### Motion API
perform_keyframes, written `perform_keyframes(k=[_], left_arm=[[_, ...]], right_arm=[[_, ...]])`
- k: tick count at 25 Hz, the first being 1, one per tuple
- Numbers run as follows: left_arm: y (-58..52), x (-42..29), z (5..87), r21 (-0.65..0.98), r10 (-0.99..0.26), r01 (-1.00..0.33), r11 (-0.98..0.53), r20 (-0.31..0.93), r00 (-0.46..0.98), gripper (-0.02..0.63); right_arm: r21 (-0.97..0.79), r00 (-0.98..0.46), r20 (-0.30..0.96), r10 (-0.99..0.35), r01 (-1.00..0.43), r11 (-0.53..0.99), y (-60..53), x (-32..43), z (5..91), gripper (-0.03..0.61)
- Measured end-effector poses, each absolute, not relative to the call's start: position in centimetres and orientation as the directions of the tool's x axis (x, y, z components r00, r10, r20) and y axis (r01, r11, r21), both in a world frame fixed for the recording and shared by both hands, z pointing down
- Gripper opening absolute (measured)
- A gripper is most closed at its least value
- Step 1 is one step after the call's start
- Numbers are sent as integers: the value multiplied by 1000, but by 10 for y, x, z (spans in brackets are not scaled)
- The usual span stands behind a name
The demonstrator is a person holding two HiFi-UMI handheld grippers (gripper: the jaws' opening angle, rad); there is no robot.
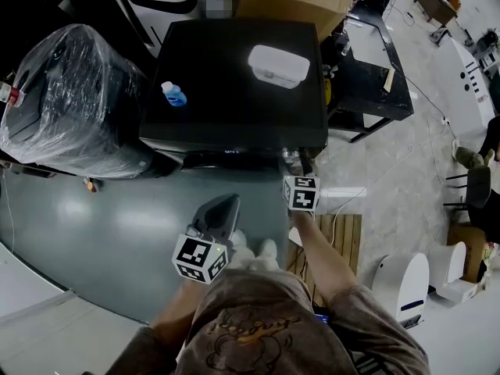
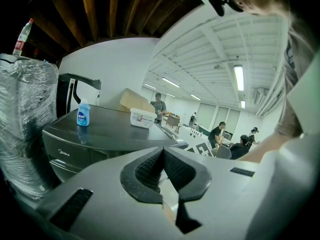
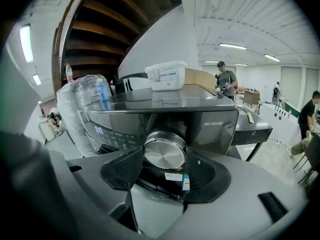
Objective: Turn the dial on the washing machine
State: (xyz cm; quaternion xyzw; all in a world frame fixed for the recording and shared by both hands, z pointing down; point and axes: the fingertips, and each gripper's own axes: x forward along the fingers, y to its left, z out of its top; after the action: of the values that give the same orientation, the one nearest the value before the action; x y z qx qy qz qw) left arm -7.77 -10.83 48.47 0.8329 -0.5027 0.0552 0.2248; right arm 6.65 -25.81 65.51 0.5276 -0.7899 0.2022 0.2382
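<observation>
Washing machine (image 1: 226,92) was a dark, boxy unit with a glossy flat top, standing upright on the grey floor. Dial (image 3: 164,151) was a round brushed-silver knob with a flat face. It stuck out from the front control panel towards the right end, lit display to its left, and was gripped at both edges by the right hand-held gripper (image 3: 167,155).

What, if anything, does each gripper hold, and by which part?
The right gripper appears to clasp the dial by its rim, one jaw on each side. The left gripper is shut and holds nothing.
</observation>
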Motion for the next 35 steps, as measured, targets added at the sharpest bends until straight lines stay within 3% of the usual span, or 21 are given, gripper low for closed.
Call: perform_keyframes(k=[18, 35], left_arm=[[-107, -71, 485, 316, -805, -858, -405, 322, 499, -8], [-107, -72, 488, 320, -803, -859, -400, 331, 497, -8]], right_arm=[[-424, -447, 498, -743, -873, 241, -258, 72, 658, 261], [-751, -513, 346, -786, -653, 96, -261, 76, 654, 261]])
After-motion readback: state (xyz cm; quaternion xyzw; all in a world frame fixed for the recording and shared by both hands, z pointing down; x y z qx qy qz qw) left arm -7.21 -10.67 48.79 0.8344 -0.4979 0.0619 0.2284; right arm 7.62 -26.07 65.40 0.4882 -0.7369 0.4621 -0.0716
